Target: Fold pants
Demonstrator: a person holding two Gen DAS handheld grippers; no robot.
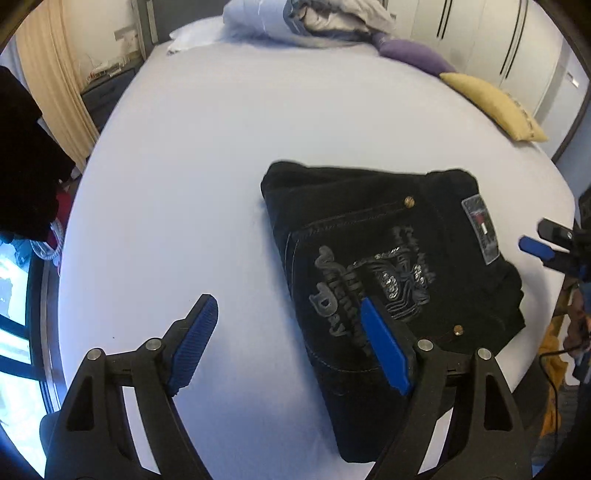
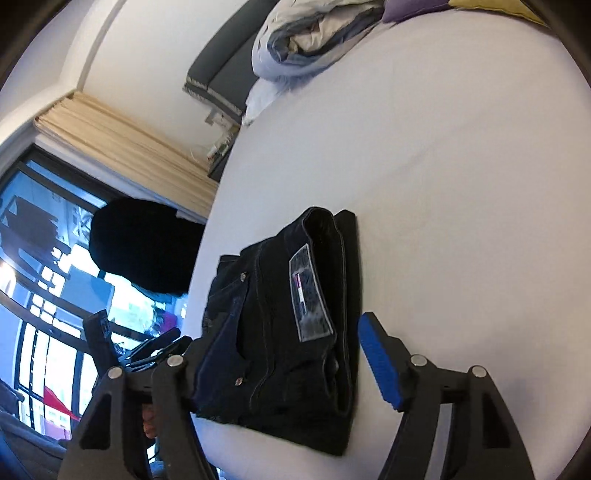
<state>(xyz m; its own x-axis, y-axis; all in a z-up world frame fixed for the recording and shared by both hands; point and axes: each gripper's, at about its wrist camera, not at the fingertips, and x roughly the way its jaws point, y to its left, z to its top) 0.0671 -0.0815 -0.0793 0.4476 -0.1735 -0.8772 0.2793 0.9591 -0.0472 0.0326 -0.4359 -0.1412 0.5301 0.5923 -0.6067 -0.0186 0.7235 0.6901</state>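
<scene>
On the far left of my left-hand view, a cream curtain (image 1: 55, 70) hangs beside a window (image 1: 14, 295), with something dark (image 1: 26, 155) bulging in front of it. Next comes the pale sheet of the bed (image 1: 207, 155), which fills most of both views. My left gripper (image 1: 288, 339) hangs over it with its blue-padded fingers (image 1: 195, 339) spread wide, nothing between them; the left finger is above bare sheet and the right one above the near-left edge of the pants (image 1: 388, 266). Whether that finger touches the cloth I cannot tell.

Those black pants lie folded into a compact, thick rectangle on the sheet, back pocket up with grey embroidery (image 1: 373, 284) showing and a patch label (image 1: 480, 229) toward the right edge. At the head of the bed sits a heap of bedding (image 1: 306, 18), then a purple cushion (image 1: 413, 55) and a yellow cushion (image 1: 491, 107) farther right. My right gripper (image 1: 543, 240) pokes in from the right edge, just beside the folded pants.

From its own camera, my right gripper (image 2: 280, 354) is also opened wide and empty, straddling the near end of the pants (image 2: 288, 325); only its right pad (image 2: 380, 365) shows clearly, resting on or just above the sheet beside the fold.
</scene>
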